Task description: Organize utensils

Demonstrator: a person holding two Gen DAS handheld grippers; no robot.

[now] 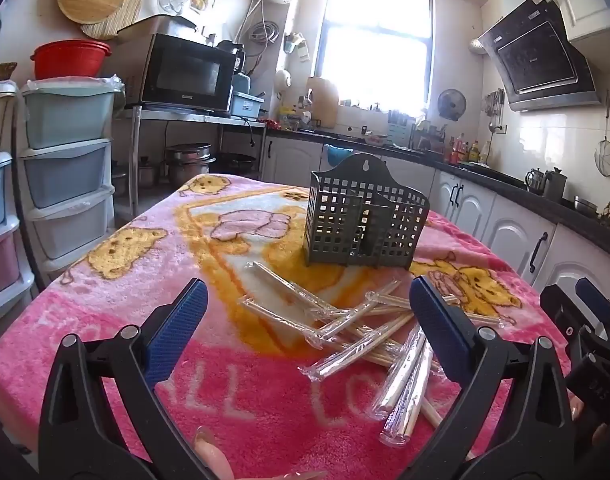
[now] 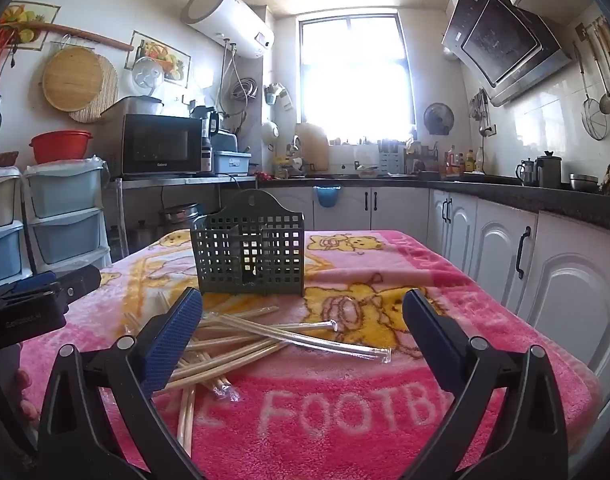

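Task at start: wrapped chopsticks (image 1: 357, 332) lie in loose heap on pink blanket (image 1: 125, 312) over worktop, just in front of grey slotted holder (image 1: 365, 224), which looks empty. Left gripper (image 1: 309, 328) and right gripper (image 2: 301, 336): jaws wide apart, holding nothing. All sorting left.

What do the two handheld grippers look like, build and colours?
Both match: the left gripper and right gripper have black plastic V-shaped linkage arms with silver pivot rivets, carrying flat rectangular fingers faced with ribbed blue pads. The right unit's black body, seen side-on, bears small white lettering I can't read. No cables or sleeves visible.
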